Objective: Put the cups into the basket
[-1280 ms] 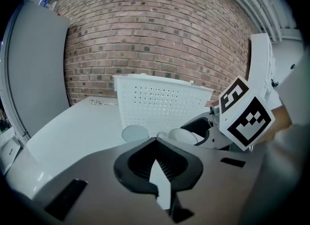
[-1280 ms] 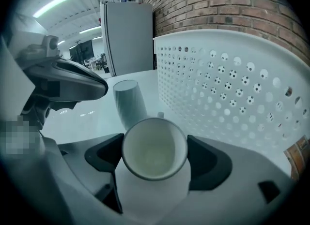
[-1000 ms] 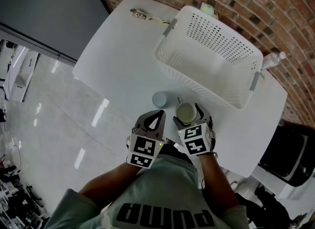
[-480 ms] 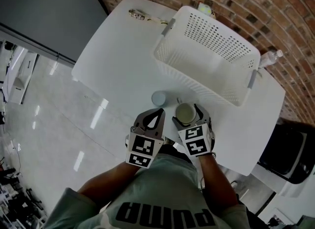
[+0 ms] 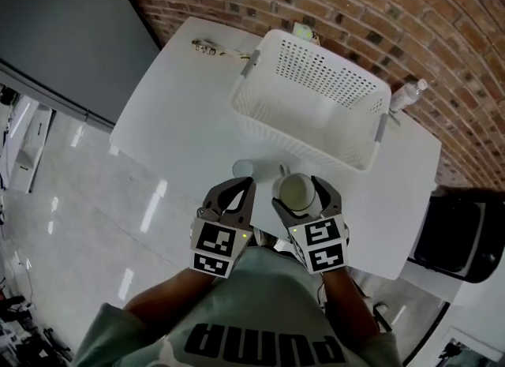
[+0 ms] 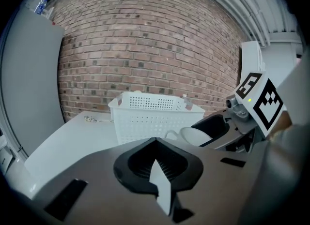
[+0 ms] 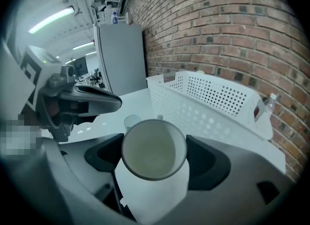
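A white cup point(image 5: 296, 192) is off the table, with my right gripper point(image 5: 297, 193) shut on it, one jaw on each side. Seen in the right gripper view, the cup point(image 7: 152, 151) tilts its open mouth toward the camera. A second, smaller pale cup point(image 5: 242, 169) stands on the white table point(image 5: 181, 113), partly hidden behind my left gripper point(image 5: 239, 189), whose jaws meet with nothing between them. The white perforated basket point(image 5: 308, 105) is just beyond both grippers and looks empty. The left gripper view shows the basket point(image 6: 155, 117) ahead and the held cup point(image 6: 193, 134) to the right.
A clear plastic bottle point(image 5: 406, 95) stands past the basket's right end. Small metal items point(image 5: 207, 45) lie at the table's far left edge. A brick wall point(image 5: 379, 18) runs behind the table. A black bin point(image 5: 465, 231) stands on the floor to the right.
My right gripper has risen with the white cup, which now looks larger and nearer the basket's near wall. The left gripper has crept forward and partly covers the small cup.
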The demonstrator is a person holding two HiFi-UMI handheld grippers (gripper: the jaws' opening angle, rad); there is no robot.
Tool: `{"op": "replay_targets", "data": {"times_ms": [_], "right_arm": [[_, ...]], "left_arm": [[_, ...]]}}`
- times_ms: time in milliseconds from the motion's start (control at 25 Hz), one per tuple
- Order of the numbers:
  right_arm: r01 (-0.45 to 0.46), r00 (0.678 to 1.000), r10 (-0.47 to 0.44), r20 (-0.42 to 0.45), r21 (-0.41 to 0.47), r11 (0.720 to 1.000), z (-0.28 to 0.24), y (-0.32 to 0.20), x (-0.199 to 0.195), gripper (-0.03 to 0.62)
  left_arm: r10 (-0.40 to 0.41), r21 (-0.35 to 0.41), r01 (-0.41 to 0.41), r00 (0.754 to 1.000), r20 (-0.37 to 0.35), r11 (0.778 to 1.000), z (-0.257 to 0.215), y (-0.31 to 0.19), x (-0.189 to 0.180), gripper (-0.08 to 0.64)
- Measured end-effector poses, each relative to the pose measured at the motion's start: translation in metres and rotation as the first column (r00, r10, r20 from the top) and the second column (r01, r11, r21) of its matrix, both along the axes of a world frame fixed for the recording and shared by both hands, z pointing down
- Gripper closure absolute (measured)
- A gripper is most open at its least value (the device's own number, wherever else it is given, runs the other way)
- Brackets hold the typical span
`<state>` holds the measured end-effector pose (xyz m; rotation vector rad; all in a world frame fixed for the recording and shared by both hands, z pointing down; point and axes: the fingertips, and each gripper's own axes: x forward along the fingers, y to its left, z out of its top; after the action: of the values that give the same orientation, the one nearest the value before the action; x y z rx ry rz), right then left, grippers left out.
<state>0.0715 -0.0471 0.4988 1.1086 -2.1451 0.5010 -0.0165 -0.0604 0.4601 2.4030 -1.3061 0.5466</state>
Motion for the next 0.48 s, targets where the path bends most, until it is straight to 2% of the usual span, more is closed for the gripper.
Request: {"op": "replay_targets", "data": {"times_ms": [480], "right_arm": [[-0.100,0.991,0.088,0.097,0.120,0.988,-0.114,-0.013,0.016,0.209]], "left_arm": [[0.122,0.082,-0.121,0.992,-0.014,0.989,-0.068,-0.041,0.021,0.557]]}}
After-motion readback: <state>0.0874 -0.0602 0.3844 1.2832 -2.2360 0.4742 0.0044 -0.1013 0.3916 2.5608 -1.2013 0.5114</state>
